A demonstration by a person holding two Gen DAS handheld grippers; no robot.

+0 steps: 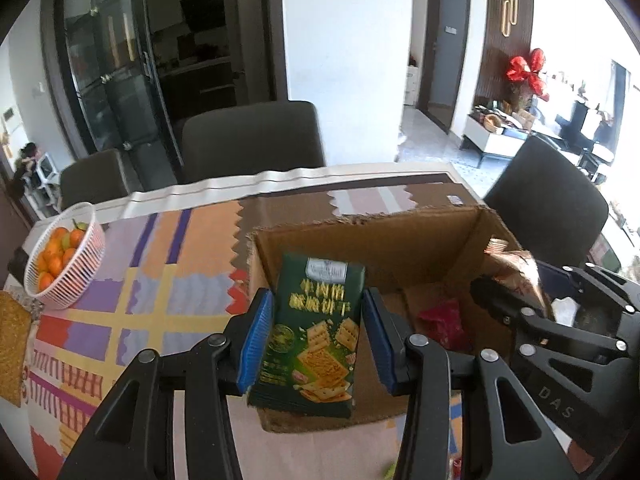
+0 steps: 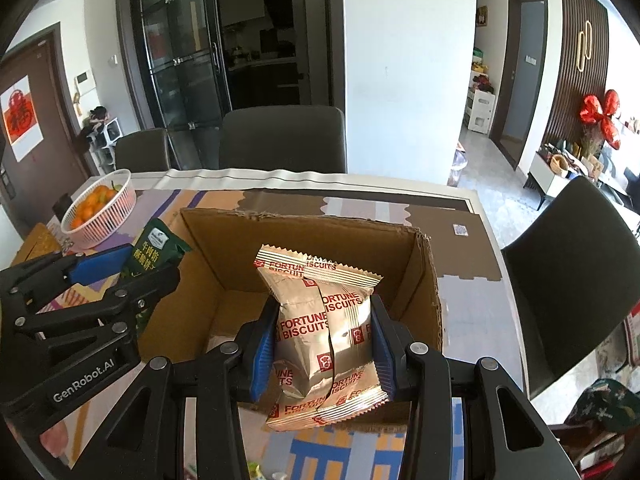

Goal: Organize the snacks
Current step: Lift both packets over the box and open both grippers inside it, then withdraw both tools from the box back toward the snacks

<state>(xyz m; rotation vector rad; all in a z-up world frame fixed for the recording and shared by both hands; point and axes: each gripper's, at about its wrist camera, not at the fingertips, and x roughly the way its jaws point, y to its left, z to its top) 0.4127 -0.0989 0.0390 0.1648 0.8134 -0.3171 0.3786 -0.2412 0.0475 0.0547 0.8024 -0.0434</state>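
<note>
Left tongs [image 1: 318, 338]: blue pads stand on both sides of a green cracker packet [image 1: 316, 332]; a narrow gap shows at the right pad, so they look released, with the packet between them over the near left corner of the box.
Right tongs [image 2: 324, 344]: clenched on a gold foil "Fortune Biscuits" pouch [image 2: 326, 336], held over the near wall of the box.
Open brown cardboard box [image 2: 304, 236]: stands on the counter with the patchwork cloth [image 1: 160, 280].
Left view only: a red wrapper [image 1: 442, 322] lying on the box floor, and the right tongs from the side with only a crumpled edge of the pouch showing.
Right view only: the pouch lettering; the packet's top corner peeking past the left tongs.
White lattice basket [image 1: 66, 258]: holds small oranges, well apart from the box, at the counter's far left.
Hard to make out: the box floor under the pouch; the packet's small print; items cut off at the lower edge.
</note>
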